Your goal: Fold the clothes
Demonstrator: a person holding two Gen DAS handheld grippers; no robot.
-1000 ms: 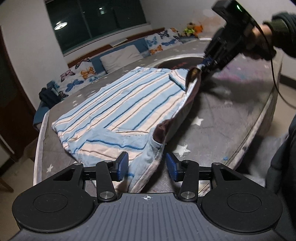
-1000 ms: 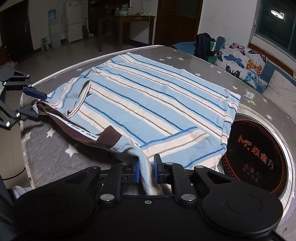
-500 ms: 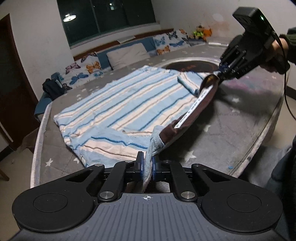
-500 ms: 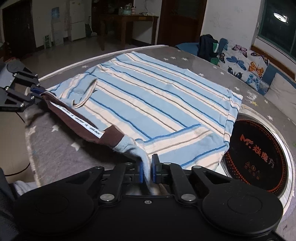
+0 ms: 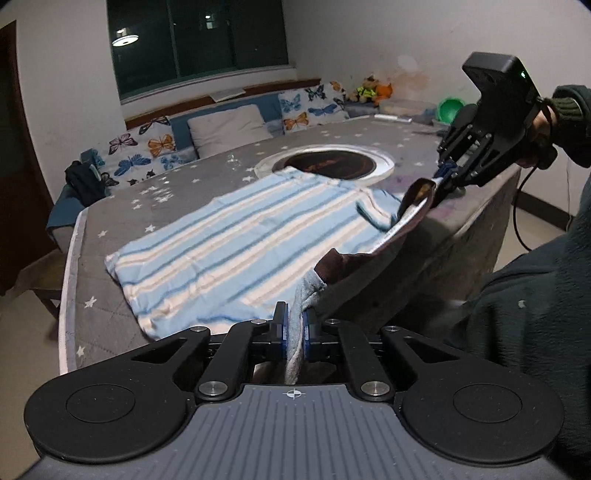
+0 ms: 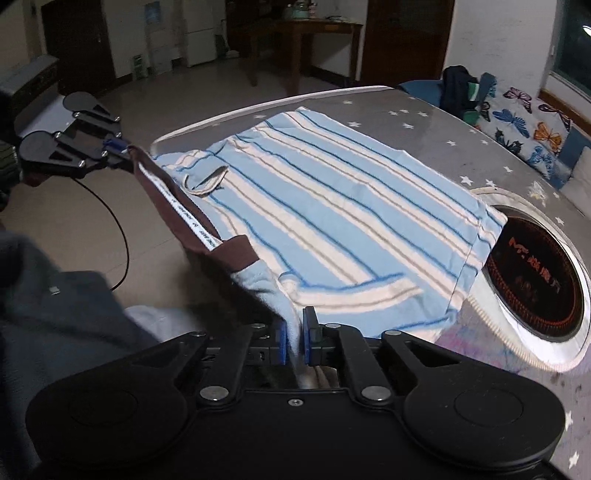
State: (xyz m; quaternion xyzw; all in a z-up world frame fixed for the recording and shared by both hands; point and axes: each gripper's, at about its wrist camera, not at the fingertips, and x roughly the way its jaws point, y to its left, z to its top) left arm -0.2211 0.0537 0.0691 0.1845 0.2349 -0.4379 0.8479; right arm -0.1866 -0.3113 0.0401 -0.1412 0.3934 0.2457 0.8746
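You're shooting in a pretty dim room at night. Most of the light is from a ceiling lamp that you can see mirrored in the dark window (image 5: 195,40). The striped shirt (image 5: 236,240) comes out soft with smeared stripes, plain motion blur, and it's similar in the right wrist view. The fisheye bends the walls hard, with black vignetting in the corners. The table (image 6: 424,122) throws back a mild sheen.

Behind you sits a wooden table (image 6: 314,27) — beside it a white cabinet (image 6: 199,40), perhaps a fridge. Butterfly cushions (image 5: 147,147) line the bench under your dark window (image 5: 199,40); soft toys (image 5: 373,88) and a green bowl (image 5: 450,110) fill the corner.
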